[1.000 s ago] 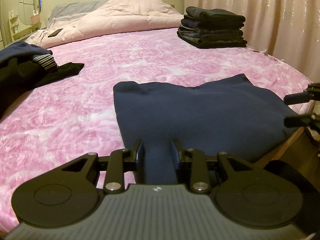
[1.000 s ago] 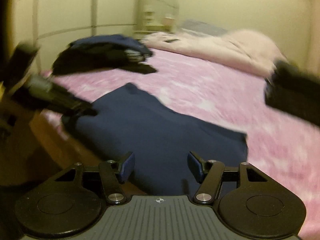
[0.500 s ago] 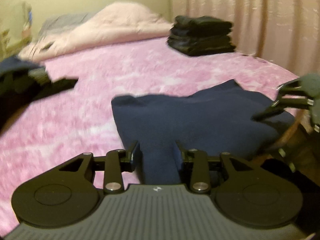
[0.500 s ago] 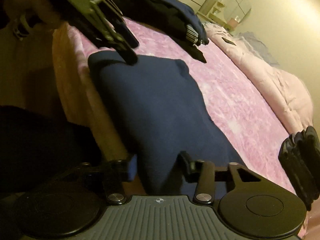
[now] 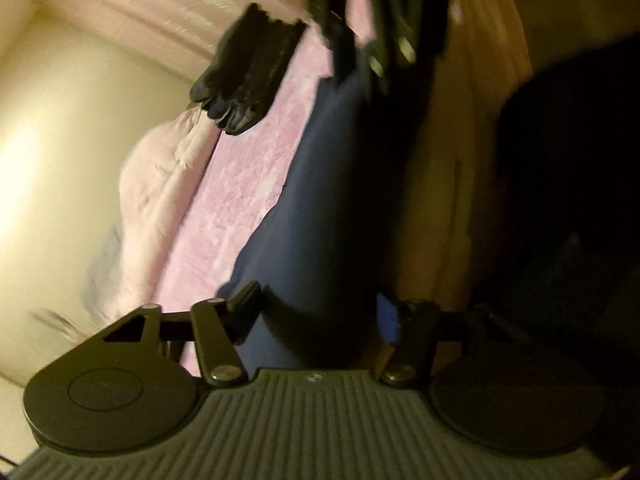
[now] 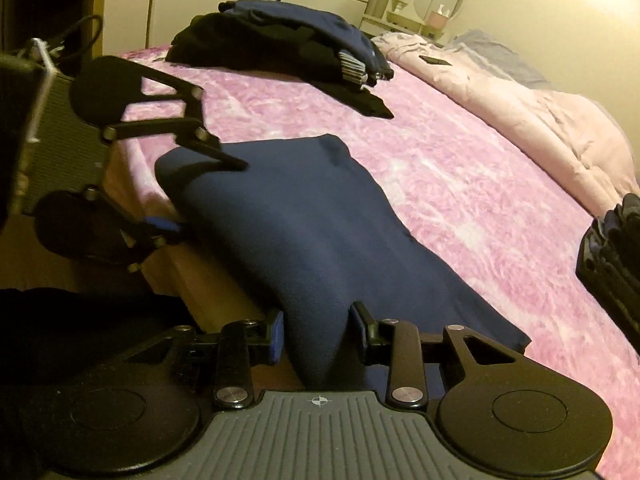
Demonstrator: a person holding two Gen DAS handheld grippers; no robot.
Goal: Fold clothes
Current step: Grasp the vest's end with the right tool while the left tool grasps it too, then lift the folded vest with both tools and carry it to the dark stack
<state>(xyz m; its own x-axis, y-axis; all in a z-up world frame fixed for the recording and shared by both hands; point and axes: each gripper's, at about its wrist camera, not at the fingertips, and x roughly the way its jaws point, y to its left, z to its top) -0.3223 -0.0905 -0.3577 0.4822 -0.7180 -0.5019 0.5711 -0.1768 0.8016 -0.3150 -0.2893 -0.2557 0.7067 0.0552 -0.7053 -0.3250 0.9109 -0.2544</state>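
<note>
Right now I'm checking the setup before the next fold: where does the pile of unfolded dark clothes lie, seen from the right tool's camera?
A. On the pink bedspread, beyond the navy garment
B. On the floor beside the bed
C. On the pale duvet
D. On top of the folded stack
A: the pile of unfolded dark clothes rests on the pink bedspread, past the navy garment.
</note>
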